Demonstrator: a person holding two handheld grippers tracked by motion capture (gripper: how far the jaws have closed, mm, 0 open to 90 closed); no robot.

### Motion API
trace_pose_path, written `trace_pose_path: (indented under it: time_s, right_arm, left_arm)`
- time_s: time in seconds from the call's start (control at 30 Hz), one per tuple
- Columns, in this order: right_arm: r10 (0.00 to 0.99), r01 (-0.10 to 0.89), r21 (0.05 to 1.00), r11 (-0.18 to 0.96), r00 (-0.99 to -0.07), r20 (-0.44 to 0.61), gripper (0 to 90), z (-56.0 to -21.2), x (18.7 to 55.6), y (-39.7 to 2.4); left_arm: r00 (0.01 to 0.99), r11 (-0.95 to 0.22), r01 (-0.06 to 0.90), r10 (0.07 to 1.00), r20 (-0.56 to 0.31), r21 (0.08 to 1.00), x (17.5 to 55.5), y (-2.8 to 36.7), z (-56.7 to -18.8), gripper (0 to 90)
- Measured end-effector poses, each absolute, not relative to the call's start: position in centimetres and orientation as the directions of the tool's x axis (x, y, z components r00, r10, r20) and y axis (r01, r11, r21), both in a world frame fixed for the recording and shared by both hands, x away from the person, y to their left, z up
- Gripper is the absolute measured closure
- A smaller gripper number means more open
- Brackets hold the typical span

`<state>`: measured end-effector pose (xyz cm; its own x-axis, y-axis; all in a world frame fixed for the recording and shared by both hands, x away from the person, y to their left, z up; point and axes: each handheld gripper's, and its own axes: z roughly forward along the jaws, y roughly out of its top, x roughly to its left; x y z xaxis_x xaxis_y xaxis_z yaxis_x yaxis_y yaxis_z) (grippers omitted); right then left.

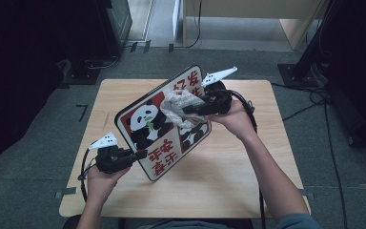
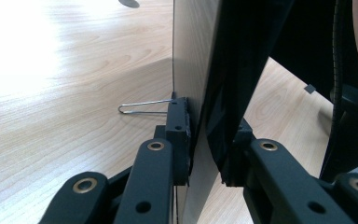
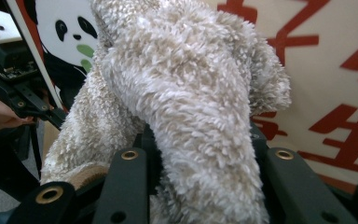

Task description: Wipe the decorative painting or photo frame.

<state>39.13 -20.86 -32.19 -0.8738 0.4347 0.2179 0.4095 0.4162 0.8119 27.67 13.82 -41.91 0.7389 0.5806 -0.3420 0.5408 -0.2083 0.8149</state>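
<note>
Table (image 1: 228, 186) of pale wood is seen from above, with a square panda sign (image 1: 164, 124) held tilted over its middle. The sign's lower left edge is clamped between the jaws of the left gripper (image 1: 140, 154), whose pads are pressed on both faces of the board (image 2: 193, 70) in the left gripper view. A fluffy beige cloth (image 1: 178, 107) is gripped in the closed jaws of the right gripper (image 1: 190, 110) and is laid against the sign's printed face (image 3: 335, 70). A thin wire loop (image 2: 142, 108) is seen beside the left gripper's jaw.
</note>
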Motion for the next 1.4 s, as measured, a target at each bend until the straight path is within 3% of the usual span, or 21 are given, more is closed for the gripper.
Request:
trace_pose_path:
  time_s: [1.4]
  right_arm:
    - [0.441, 0.463, 0.763, 0.452, -0.859, 0.260, 64.2, -38.7, 38.0, -21.8]
  left_arm:
    - [0.752, -0.224, 0.537, 0.564, -0.341, 0.814, 28.1, 13.8, -41.9, 76.9]
